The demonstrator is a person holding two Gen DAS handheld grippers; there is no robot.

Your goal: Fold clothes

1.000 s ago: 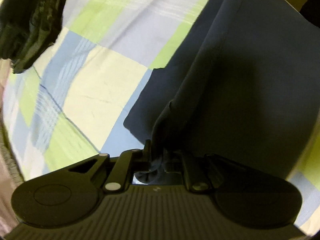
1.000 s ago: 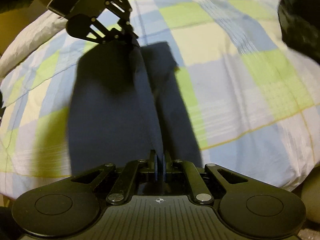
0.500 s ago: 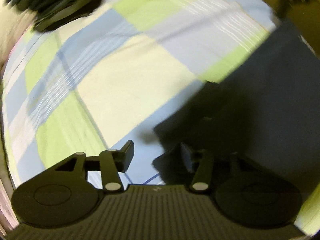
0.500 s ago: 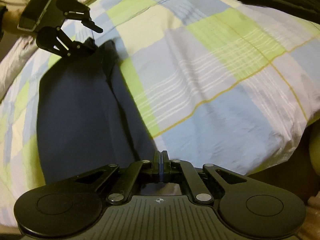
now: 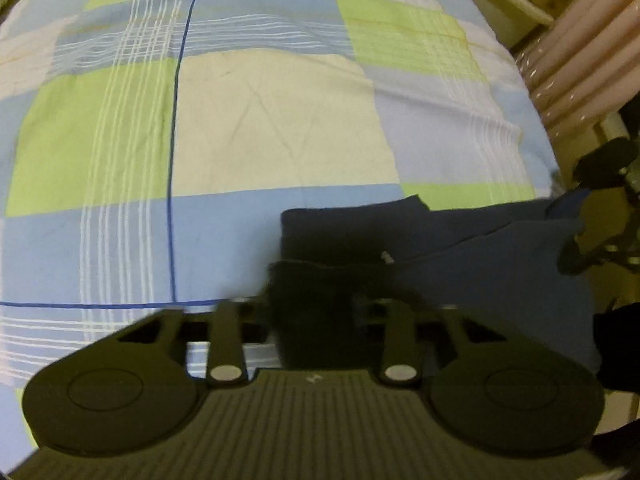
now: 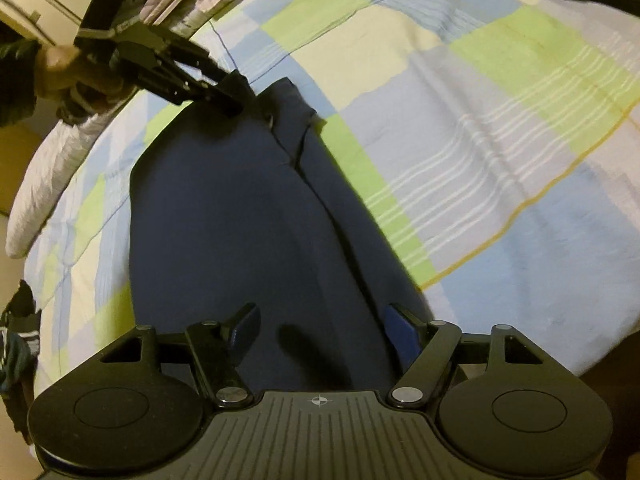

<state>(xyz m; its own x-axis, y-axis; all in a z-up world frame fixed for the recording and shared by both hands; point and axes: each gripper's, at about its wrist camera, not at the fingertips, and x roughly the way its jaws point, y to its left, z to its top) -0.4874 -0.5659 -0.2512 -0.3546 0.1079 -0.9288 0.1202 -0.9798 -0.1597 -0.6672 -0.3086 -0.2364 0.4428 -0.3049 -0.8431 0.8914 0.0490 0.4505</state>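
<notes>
A navy garment (image 6: 224, 216) lies folded lengthwise on the checked bedspread (image 6: 500, 128) of a bed, one long fold line running toward 12 o'clock in the right wrist view. The right gripper (image 6: 320, 328) hangs over the near end with its jaws spread wide, holding nothing. The left gripper (image 5: 310, 308), at the far end, is blurred; whether it has hold of the cloth cannot be told.
</notes>
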